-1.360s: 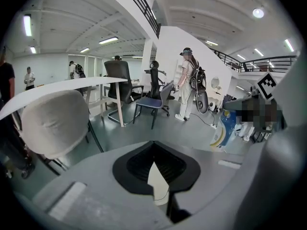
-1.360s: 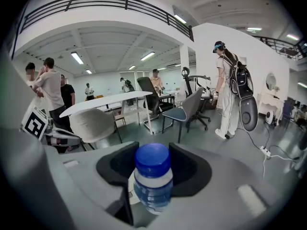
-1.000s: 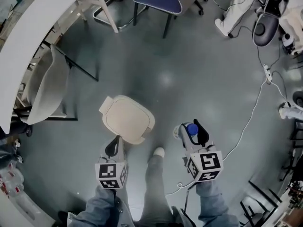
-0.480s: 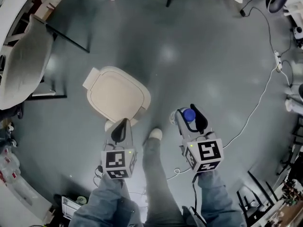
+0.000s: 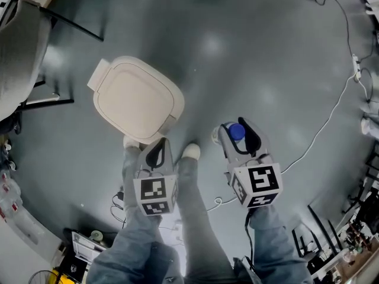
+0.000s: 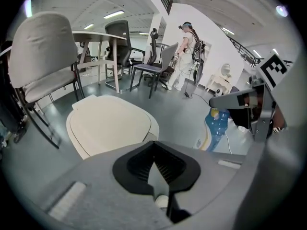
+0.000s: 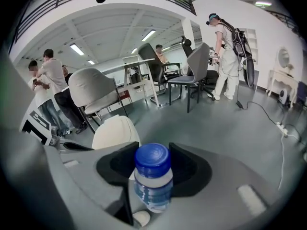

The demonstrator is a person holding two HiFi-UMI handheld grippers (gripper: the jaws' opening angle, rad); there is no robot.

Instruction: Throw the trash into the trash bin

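- The trash bin (image 5: 137,99) stands on the floor at the left with its cream lid shut, just ahead of the person's feet.
- The left gripper (image 5: 156,154) hangs at the bin's near edge, jaws together and empty. It is the nearer of the two to the lid.
- The right gripper (image 5: 237,135) is clamped on a plastic water bottle (image 7: 152,176), whose blue cap points out along the jaws. The bin lies to its left, so the bottle must travel leftward, and the lid probably has to open first.

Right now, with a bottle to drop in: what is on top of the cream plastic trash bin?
The cream plastic trash bin wears its flat lid, shut and bare; the lid hides the inside.
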